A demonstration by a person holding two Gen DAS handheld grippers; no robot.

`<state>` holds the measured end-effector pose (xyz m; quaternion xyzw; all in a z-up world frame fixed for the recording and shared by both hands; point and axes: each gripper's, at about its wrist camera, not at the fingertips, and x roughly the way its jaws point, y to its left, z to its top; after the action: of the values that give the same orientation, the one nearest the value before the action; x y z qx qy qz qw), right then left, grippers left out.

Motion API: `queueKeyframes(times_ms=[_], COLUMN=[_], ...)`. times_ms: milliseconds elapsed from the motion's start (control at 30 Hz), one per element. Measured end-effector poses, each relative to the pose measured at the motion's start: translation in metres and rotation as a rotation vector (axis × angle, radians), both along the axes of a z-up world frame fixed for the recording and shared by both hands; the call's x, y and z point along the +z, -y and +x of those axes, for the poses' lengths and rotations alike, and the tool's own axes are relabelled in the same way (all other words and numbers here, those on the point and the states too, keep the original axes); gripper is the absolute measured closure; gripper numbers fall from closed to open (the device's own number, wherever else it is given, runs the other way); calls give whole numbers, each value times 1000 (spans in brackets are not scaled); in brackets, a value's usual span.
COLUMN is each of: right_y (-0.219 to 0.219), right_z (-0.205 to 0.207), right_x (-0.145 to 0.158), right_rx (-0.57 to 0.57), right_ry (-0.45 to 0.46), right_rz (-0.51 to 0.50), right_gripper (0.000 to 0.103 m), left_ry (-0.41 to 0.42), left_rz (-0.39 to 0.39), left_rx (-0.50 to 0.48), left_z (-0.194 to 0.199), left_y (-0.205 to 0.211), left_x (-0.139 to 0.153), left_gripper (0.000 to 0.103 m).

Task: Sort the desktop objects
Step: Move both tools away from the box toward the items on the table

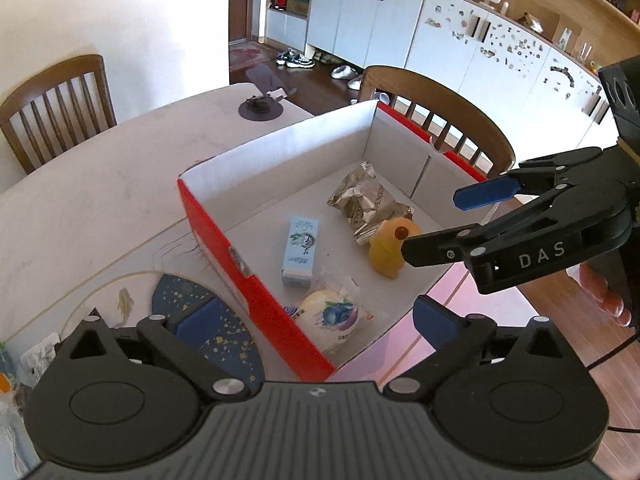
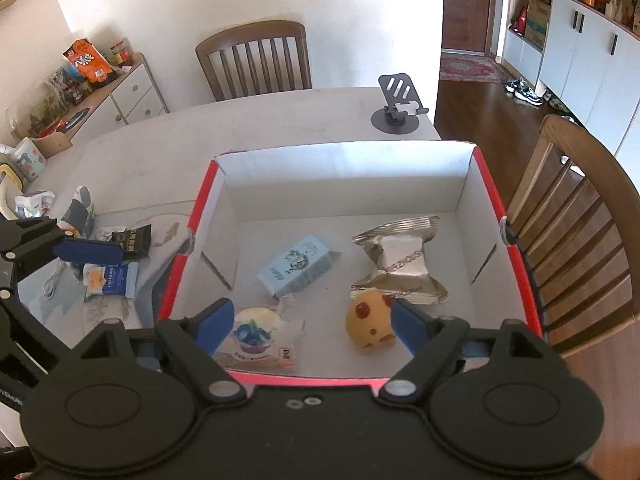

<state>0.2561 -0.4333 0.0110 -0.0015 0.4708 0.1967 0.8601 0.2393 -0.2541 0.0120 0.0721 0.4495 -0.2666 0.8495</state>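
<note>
On the pale table (image 2: 280, 120), loose snack packets (image 2: 112, 278) lie left of the red-edged white cardboard box (image 2: 344, 168). The left gripper (image 1: 316, 320) is spread wide and empty. Inside the box sit a wrapped blueberry bun (image 2: 256, 332), a light-blue carton (image 2: 296, 270), a yellow spotted toy (image 2: 370, 320) and a crinkled silver packet (image 2: 400, 264). The right gripper (image 2: 310, 322) hangs released above them.
</note>
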Motion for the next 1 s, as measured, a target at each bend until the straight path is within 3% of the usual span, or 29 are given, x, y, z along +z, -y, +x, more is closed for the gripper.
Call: queueKeyframes(times_ms=[467, 1000], right_y=[-47, -123], right_z=[-24, -46], right_x=[5, 14], right_rx=[-4, 28], right_ry=[5, 14], right_rz=[-9, -5], right_gripper=[16, 16], left_ry=[-1, 38], left_rz=[-32, -2], left_rx=[48, 69], left_z=[-23, -48], left_y=[-58, -133], left_x=[1, 10], left_gripper=[0, 0])
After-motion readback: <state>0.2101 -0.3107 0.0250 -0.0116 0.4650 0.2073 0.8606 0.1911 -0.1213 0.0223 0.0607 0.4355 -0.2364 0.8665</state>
